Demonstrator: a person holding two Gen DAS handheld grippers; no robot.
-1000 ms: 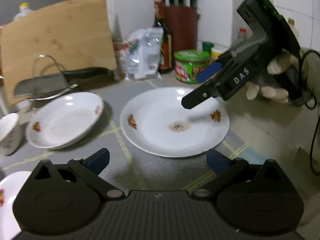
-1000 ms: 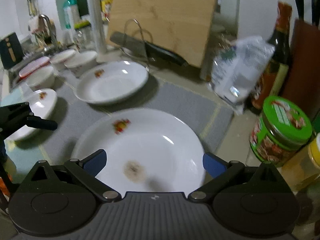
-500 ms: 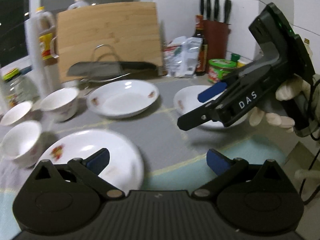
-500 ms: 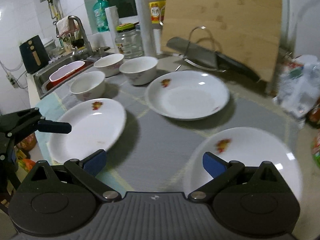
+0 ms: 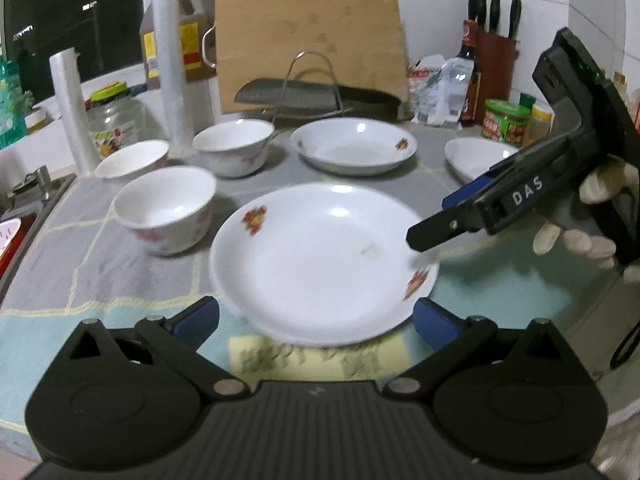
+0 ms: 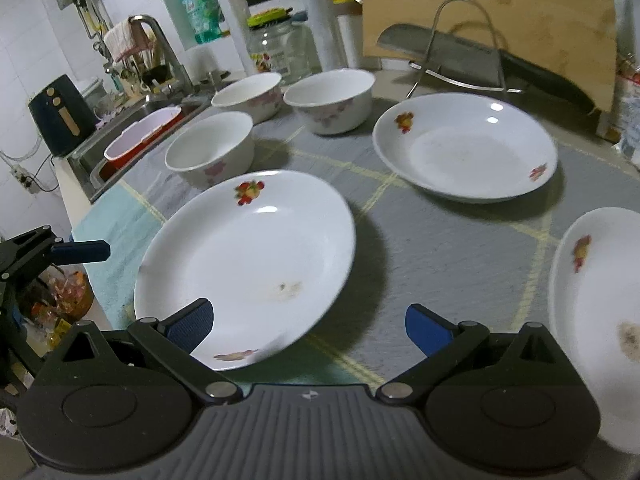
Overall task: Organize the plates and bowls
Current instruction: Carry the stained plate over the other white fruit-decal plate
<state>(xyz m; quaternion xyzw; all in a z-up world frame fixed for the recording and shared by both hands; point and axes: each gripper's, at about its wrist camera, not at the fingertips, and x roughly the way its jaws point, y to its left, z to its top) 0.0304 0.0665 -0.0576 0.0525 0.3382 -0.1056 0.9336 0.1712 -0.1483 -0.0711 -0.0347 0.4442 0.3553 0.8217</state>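
White tiled wall [image 6: 24, 60], dark window [image 5: 76, 20], steel sink [image 6: 116, 152], grey counter mat [image 6: 440, 248], dim indoor light

The left wrist camera sits low and close over the near edge of the tabletop [image 5: 120, 248], facing the far wall across the nearest plate [image 5: 320, 256]. The right wrist camera looks from the right toward the far left, close above the same plate [image 6: 248, 256]. Both views share 3 bowls and the cutting board [image 5: 308, 36].

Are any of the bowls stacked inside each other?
No, the three bowls each sit separately on the grey mat.
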